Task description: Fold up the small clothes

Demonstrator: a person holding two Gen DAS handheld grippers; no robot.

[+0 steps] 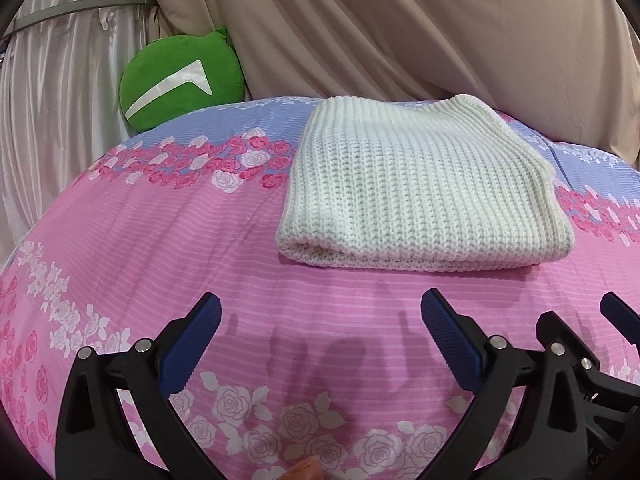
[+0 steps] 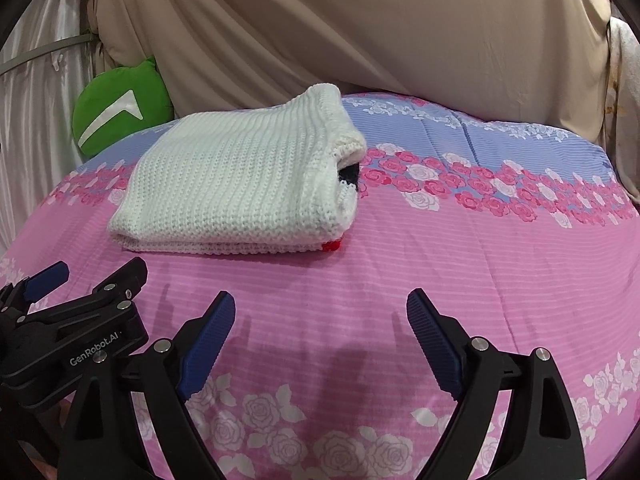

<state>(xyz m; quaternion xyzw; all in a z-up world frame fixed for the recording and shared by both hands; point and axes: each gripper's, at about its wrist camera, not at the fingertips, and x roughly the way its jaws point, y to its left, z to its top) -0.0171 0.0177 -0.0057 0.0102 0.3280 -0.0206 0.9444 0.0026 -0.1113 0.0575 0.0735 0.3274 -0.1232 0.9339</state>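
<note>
Two grippers, both mine, hover low over the bed (image 1: pixel 120 240). Left gripper (image 1: pixel 320 344): jaws spread wide, nothing between them, only pink rose-print sheet below. Right gripper (image 2: pixel 320 340): jaws likewise wide apart and empty. Folded white knit garment (image 1: pixel 420 196) lies flat on the sheet ahead of both, apart from the jaws. From the right wrist view, a dark layer and a red edge show at its open right end. Green cushion (image 1: pixel 180 80) sits behind it at the far left, against beige drapery (image 2: pixel 360 32).

Floral bedspread (image 1: pixel 160 240) bears folded knit sweater (image 1: pixel 416 200) (white).
</note>
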